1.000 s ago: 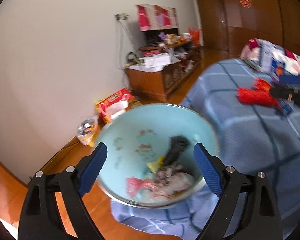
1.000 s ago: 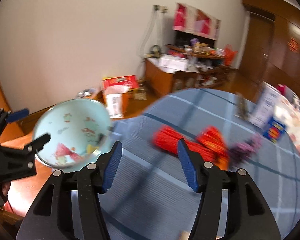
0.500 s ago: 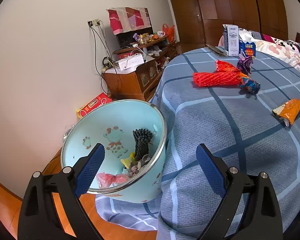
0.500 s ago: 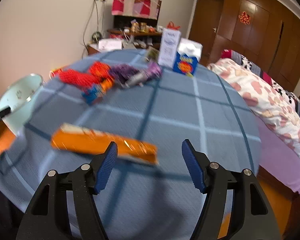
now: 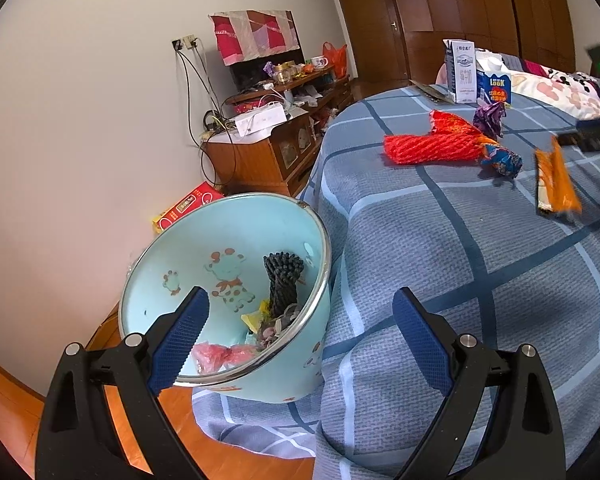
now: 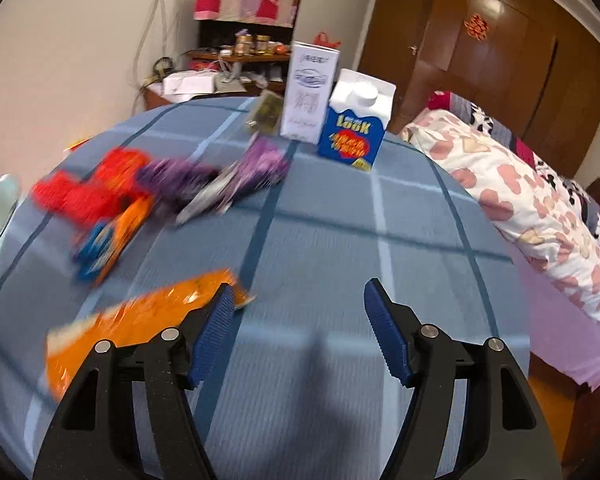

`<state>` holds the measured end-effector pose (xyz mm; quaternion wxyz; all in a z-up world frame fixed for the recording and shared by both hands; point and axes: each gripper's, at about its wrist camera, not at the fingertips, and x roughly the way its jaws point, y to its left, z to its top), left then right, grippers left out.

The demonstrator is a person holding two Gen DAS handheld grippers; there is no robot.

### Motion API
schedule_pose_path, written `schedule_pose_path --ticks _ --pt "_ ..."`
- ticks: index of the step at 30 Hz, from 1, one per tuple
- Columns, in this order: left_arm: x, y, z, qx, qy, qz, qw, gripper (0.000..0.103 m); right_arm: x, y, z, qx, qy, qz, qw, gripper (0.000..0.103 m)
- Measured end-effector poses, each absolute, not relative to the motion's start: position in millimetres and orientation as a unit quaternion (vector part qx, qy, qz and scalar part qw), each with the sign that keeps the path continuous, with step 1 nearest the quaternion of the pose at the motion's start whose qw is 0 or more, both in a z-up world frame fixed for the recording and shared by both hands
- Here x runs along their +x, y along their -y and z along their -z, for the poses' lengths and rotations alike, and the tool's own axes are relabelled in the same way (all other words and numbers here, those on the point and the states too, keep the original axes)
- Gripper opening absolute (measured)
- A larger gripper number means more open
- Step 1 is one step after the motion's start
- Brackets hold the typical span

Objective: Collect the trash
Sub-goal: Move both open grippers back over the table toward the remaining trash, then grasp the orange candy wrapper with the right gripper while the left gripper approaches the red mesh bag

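Note:
A light blue trash bucket [image 5: 172, 280] leans against the round table's blue checked cloth [image 5: 440, 248] and holds black netting, pink plastic and scraps. My left gripper [image 5: 300, 332] is open and empty just in front of the bucket. On the table lie red netting [image 5: 428, 148], a purple wrapper [image 5: 488, 118], a blue-orange wrapper [image 5: 504, 160] and a long orange wrapper [image 5: 556, 184]. My right gripper [image 6: 298, 324] is open and empty low over the table; the orange wrapper [image 6: 132, 320] lies just left of its left finger. It also shows at the right edge of the left wrist view [image 5: 596, 136].
Two cartons [image 6: 352, 128] stand at the table's far side. A bed with a floral quilt [image 6: 520, 200] is to the right. A wooden cabinet [image 5: 268, 152] with clutter and cables stands by the wall, and a red box [image 5: 188, 204] lies on the floor behind the bucket.
My right gripper has swung from the red netting across the table and now hovers low by the orange wrapper. My left gripper has drawn back from the bucket and turned toward the table.

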<state>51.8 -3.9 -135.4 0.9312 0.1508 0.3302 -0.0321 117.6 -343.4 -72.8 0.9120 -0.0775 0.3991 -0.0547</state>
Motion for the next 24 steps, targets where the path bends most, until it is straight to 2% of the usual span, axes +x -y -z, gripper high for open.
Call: schedule_pose_path --ticks 6,9,14,24 --pt "55 -2 133 0.143 -0.327 0.024 0.934 0.091 105 345 57 -0.027 -0.393 0.072 0.916 0.068" --pt "58 -5 134 0.138 -0.331 0.023 0.933 0.091 86 329 50 0.012 -0.395 0.054 0.917 0.078" --pt "67 -8 132 0.140 -0.323 0.015 0.936 0.092 83 279 58 -0.007 -0.423 0.016 0.906 0.084" --pt "72 -10 133 0.141 -0.327 0.018 0.934 0.092 86 264 91 -0.025 -0.478 0.000 0.878 0.084"
